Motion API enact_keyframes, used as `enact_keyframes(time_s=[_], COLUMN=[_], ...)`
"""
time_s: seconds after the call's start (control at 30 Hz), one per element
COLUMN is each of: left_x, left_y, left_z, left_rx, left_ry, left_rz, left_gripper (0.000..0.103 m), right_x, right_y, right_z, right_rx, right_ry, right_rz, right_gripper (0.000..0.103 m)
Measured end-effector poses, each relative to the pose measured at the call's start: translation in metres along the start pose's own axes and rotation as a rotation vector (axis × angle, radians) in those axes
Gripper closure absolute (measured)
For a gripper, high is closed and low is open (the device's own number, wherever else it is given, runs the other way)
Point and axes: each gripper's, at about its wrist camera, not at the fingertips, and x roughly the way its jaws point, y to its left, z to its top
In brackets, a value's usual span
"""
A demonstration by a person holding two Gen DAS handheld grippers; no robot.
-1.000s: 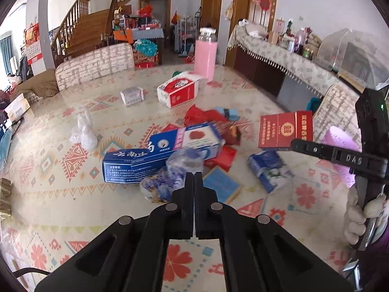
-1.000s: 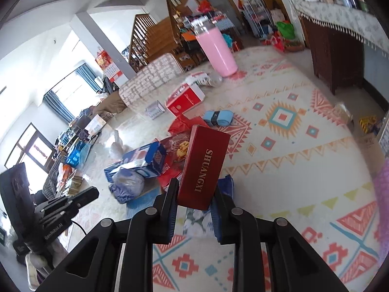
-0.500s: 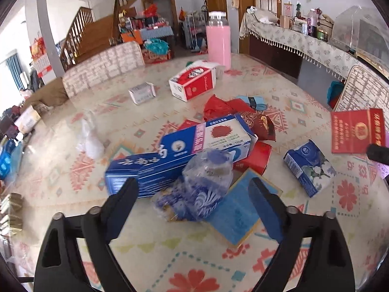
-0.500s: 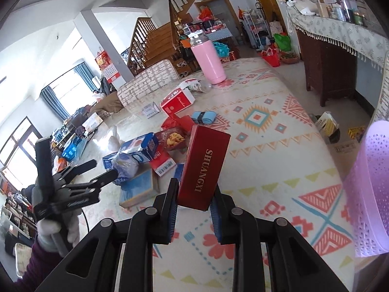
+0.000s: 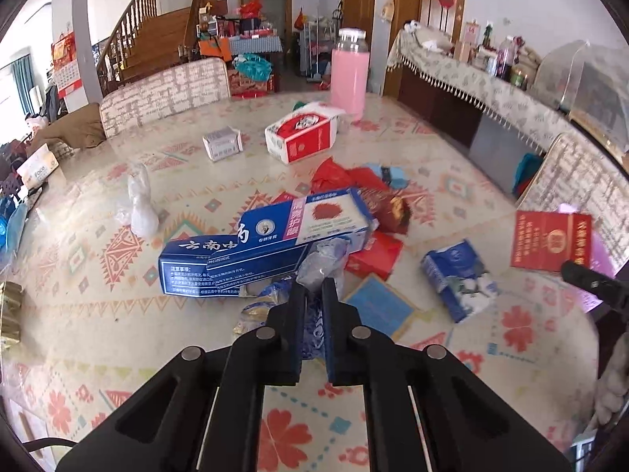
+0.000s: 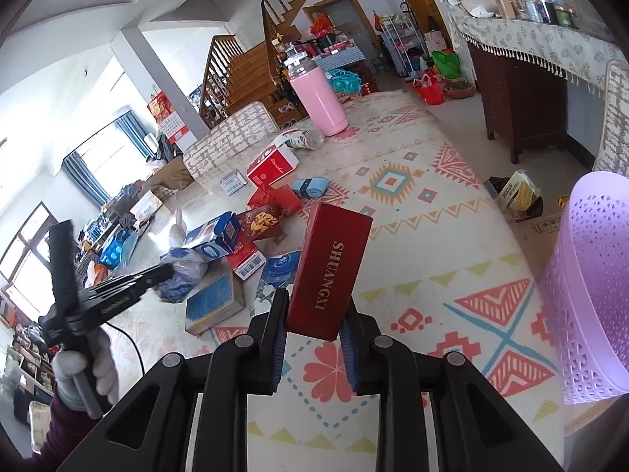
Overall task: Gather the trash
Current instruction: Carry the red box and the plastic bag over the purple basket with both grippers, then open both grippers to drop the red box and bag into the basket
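A crumpled clear plastic bag with blue print lies among the litter on the patterned table. My left gripper has it between its narrow jaws, which are closing with the pads pressing on the plastic. The right wrist view shows the same left gripper at the bag, held by a gloved hand. My right gripper is shut on a red box marked SHUANGXI, held tilted above the table. The lilac perforated basket stands close on its right. That red box shows at the right of the left wrist view.
Long blue toothpaste boxes, a blue tissue pack, a flat blue box and red wrappers crowd the table's middle. Farther back are a red-and-white carton, a small white box and a pink flask. A clear bag stands at the left.
My left gripper opened wide over the plastic bag, dropped a little and closed on it. My right gripper carried the red box sideways, and the lilac basket came into its view.
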Motion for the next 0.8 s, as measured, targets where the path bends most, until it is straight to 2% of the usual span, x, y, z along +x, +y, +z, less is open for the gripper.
enact_keyframes(time_s=[0.13,0.33,0.43,0.57,0.8], left_x=[-0.022,-0.041,-0.038,-0.026,0.003], left_y=[-0.013,-0.066,-0.103,-0.167,-0.278], left_z=[0.003,0.019,0.032,0.05,0.067], left_rx=[-0.002,0.057,0.093,0.155,0.246], left_ry=[-0.033,-0.076,-0.076,-0.061,0.004], left_rz=[-0.052,-0.173,-0.252,-0.364,-0.534], left_gripper=[0.096,0.096,0.096,0.096,0.096], right_x=[-0.01,-0.045,-0.066,-0.101,-0.147], right_y=[-0.004,-0.022,-0.036,-0.068,-0.132], right_z=[0.0,0.0,0.001,0.001,0.0], right_rx=[0.008,0.031,0.051,0.084,0.182], right_ry=[-0.023,-0.101,-0.14,-0.192,-0.221], right_rz=[-0.002,-0.043,-0.08,-0.177,-0.303], right_gripper=[0.077,0.077,0.077,0.077,0.077])
